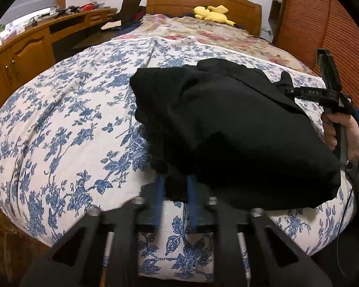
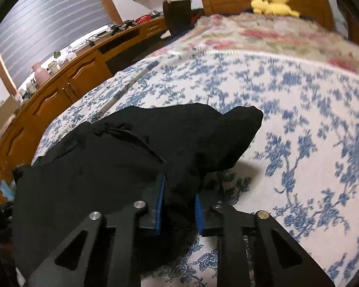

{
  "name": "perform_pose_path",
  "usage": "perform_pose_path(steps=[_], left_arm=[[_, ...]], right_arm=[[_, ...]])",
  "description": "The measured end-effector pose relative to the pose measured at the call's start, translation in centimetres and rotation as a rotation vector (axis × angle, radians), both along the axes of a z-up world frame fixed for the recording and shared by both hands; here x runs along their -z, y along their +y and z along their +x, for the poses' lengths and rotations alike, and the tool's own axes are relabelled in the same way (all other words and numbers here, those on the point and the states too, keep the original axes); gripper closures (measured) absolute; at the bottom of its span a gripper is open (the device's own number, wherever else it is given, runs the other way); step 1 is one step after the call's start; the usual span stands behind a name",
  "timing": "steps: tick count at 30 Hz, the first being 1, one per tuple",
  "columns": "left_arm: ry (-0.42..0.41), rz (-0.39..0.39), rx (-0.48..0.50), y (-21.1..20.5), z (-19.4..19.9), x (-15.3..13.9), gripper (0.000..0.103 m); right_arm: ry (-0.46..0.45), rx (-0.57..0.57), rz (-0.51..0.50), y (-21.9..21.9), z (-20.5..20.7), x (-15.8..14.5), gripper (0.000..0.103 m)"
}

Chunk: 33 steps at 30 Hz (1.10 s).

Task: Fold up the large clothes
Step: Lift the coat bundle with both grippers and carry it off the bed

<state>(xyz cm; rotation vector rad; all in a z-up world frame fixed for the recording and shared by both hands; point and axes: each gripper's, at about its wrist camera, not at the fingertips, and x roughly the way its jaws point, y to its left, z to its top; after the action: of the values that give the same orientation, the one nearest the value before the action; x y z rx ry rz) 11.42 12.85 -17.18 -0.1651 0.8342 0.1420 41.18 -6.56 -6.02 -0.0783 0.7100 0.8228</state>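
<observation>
Both grippers, left (image 1: 176,189) and right (image 2: 178,203), clamp black garment (image 1: 239,131); right marked "DAS".

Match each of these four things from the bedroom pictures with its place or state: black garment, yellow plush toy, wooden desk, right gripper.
1. black garment
2. yellow plush toy
3. wooden desk
4. right gripper

a. by the headboard
b. along the wall beside the bed
c. shut on cloth
d. held up over the blue floral bedspread

Pairs: 1-d, 2-a, 3-b, 4-c
</observation>
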Motion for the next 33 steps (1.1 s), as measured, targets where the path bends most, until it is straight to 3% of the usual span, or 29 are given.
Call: perform_pose_path(steps=[6, 13, 21, 33], left_arm=[[-0.074, -0.009, 0.020, 0.5, -0.4, -1.4, 0.096], [-0.119, -0.031, 0.048, 1.9, -0.1, -2.5, 0.097], [-0.159, -0.050, 0.065, 2.8, -1.1, -2.8, 0.097], [-0.203, -0.039, 0.051, 5.7, -3.4, -3.4, 0.097]], right_arm=[[-0.090, 0.019, 0.010, -0.9, -2.3, -1.6, 0.088], [-0.130, 0.028, 0.001, -2.1, -4.8, -2.5, 0.089], [-0.135, 0.052, -0.043, -0.8, -5.3, -2.2, 0.089], [-0.246, 0.002, -0.086, 3.1, -8.0, -2.3, 0.089]])
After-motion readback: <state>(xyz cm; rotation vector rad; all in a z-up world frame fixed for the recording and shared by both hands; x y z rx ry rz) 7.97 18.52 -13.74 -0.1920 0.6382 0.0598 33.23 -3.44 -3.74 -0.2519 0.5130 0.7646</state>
